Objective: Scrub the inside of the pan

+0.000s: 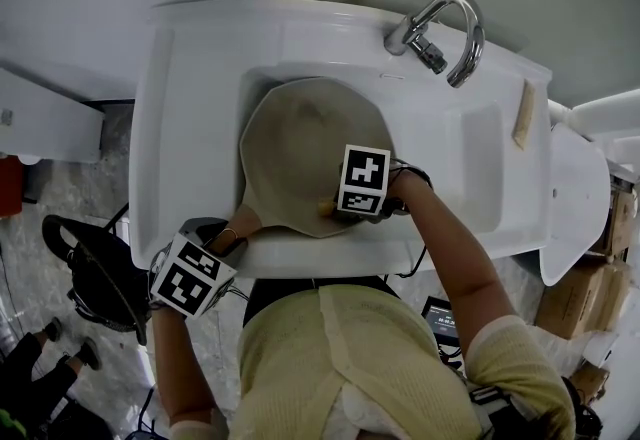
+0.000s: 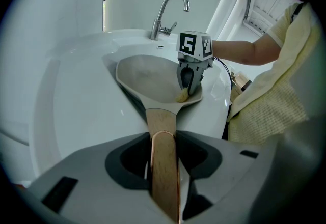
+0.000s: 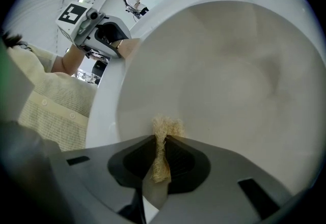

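Note:
A beige pan (image 1: 300, 153) lies tilted in the white sink (image 1: 470, 158), its wooden handle (image 2: 162, 141) pointing toward me. My left gripper (image 1: 205, 253) is shut on that handle at the sink's front rim. My right gripper (image 1: 345, 208) is shut on a tan fibrous scrubber (image 3: 164, 134), whose tip presses against the pan's inner wall (image 3: 229, 80) near the front rim. In the left gripper view the right gripper (image 2: 189, 85) stands over the pan's (image 2: 150, 78) near right side with the scrubber (image 2: 182, 96) under it.
A chrome faucet (image 1: 445, 28) rises at the back of the sink. A wooden brush-like piece (image 1: 522, 115) lies on the right ledge. A black bag (image 1: 90, 273) sits on the floor at left, cardboard boxes (image 1: 600, 258) at right.

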Tool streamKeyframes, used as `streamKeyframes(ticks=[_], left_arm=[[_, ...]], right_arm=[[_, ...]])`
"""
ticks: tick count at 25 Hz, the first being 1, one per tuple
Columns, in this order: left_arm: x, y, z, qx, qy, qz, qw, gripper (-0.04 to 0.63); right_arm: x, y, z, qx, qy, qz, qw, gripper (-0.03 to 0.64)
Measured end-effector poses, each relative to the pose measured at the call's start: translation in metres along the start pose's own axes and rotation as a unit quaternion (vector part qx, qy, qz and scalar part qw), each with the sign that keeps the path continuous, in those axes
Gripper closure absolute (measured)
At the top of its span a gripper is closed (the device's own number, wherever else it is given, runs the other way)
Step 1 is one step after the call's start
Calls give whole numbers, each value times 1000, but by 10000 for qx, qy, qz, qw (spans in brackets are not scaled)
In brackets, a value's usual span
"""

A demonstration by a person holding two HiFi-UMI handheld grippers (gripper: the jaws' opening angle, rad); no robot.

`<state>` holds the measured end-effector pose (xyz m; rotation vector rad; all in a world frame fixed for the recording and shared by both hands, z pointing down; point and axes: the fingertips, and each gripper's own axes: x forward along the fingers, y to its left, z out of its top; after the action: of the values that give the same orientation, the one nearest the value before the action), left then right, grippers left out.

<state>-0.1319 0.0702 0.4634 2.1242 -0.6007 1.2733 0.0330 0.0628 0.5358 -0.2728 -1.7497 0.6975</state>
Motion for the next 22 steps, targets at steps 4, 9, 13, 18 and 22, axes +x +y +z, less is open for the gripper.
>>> streamKeyframes(ticks=[4,9,13,18,22], left_arm=[[1,0,0,4,-1,-9,10000,396],[1,1,-1,31,-5,7,10000,396],[0,0,0,56,5,20,10000,396],[1,-1,2,226,37,53,9997,396],[0,-1,1,329,61,116,9994,394]], right_arm=[[1,4,5,-16,-126,124,9998,543],[2,11,16,-6,-421,390,9983,543],[2,17,27,-26,-633,575,9963,543],[3,23,35,-49,-842,757,9936,543],[0,23,40,-67,-1065,778,9912,543]])
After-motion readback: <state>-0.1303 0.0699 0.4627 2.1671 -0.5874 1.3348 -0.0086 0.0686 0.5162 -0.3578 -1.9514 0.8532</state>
